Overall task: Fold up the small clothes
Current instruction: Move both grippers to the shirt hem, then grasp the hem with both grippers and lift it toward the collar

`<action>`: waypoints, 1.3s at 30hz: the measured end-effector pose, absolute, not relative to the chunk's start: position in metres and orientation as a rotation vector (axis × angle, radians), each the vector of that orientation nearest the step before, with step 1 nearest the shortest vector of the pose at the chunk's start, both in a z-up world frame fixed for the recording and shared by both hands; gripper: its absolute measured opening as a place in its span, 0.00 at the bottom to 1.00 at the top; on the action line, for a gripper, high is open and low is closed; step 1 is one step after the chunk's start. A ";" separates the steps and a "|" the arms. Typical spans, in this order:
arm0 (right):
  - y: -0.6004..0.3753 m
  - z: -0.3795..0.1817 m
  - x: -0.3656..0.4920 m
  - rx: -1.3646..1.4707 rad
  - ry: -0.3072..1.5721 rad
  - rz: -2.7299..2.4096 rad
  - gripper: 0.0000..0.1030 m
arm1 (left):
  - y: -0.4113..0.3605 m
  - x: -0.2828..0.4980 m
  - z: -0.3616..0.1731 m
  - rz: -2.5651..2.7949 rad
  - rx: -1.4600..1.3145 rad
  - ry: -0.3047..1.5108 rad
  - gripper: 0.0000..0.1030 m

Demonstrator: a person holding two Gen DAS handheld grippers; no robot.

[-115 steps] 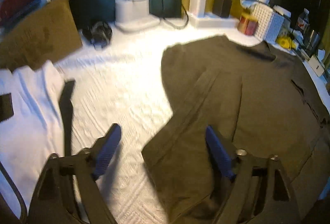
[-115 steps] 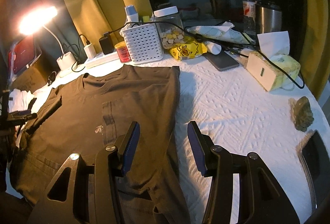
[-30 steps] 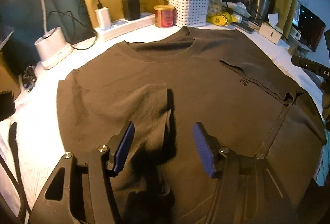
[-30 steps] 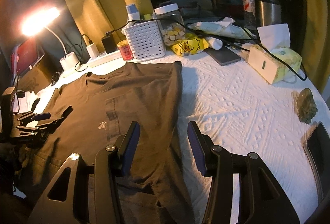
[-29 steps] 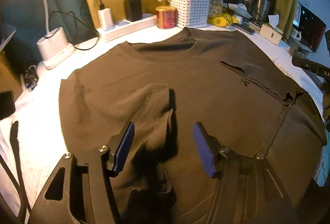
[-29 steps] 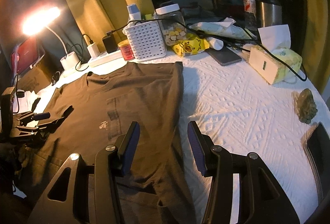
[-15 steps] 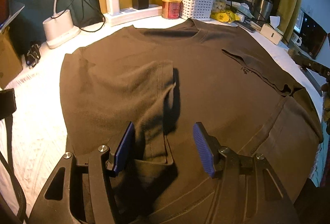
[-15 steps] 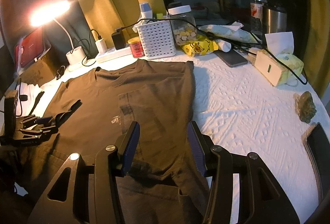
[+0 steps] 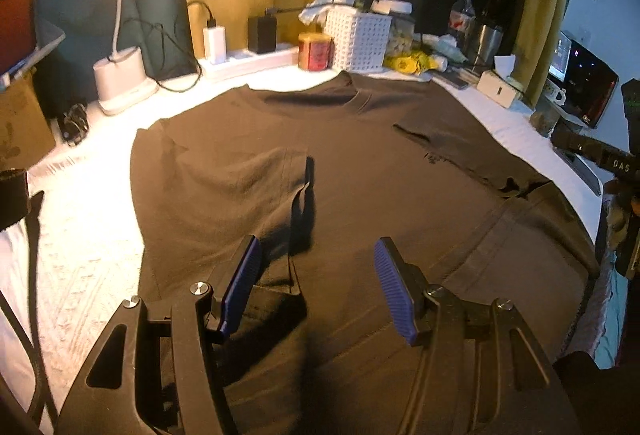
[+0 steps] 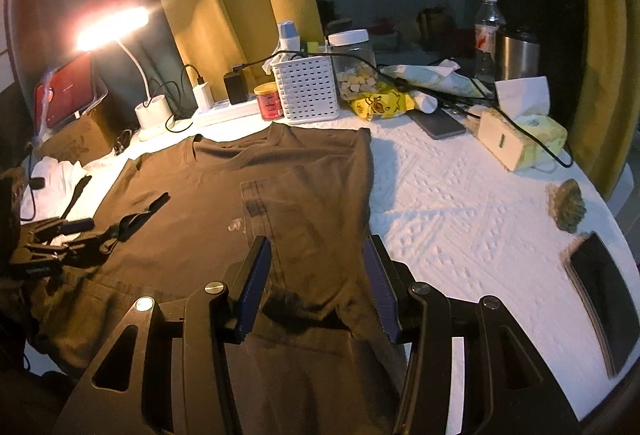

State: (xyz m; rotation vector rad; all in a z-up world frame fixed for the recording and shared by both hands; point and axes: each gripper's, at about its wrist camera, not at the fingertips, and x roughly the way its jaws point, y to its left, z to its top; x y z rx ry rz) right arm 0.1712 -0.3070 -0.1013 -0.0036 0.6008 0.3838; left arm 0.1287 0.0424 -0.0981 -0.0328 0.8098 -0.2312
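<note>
A dark brown T-shirt (image 9: 360, 163) lies flat on the white textured table cover (image 9: 88, 235), collar at the far side, with both sides and sleeves folded inward. My left gripper (image 9: 316, 255) hovers open over the shirt's lower left part, near the folded sleeve's end, with nothing between its blue pads. In the right wrist view the T-shirt (image 10: 304, 175) fills the middle. My right gripper (image 10: 316, 255) hangs open above its lower right part, over the folded flap's bottom edge. The left gripper (image 10: 100, 231) shows at that view's left, and the right gripper (image 9: 592, 151) at the left view's right edge.
Along the back stand a lit desk lamp (image 10: 152, 115), a power strip (image 9: 248, 59), a red tin (image 10: 269, 101), a white basket (image 10: 306, 91), a jar, a bottle and a steel cup (image 10: 518, 53). A tissue box (image 10: 520, 139), a phone (image 10: 438, 123) and white cloth (image 10: 52, 179) flank the shirt.
Both grippers have drawn back toward the shirt's near hem and risen slightly. More of the shirt's lower part now lies under the fingers. The shirt has not moved and both jaws stay open.
</note>
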 end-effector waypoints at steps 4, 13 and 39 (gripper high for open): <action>-0.320 -0.107 0.155 -0.005 0.607 0.372 0.50 | 0.040 0.112 -0.088 -0.211 -0.036 0.771 0.57; -0.338 -0.136 0.127 -0.015 0.653 0.373 0.59 | 0.044 0.073 -0.089 -0.132 -0.057 0.743 0.57; -0.301 -0.170 0.148 -0.175 0.732 0.418 0.06 | 0.133 0.017 -0.139 0.175 -0.114 0.858 0.57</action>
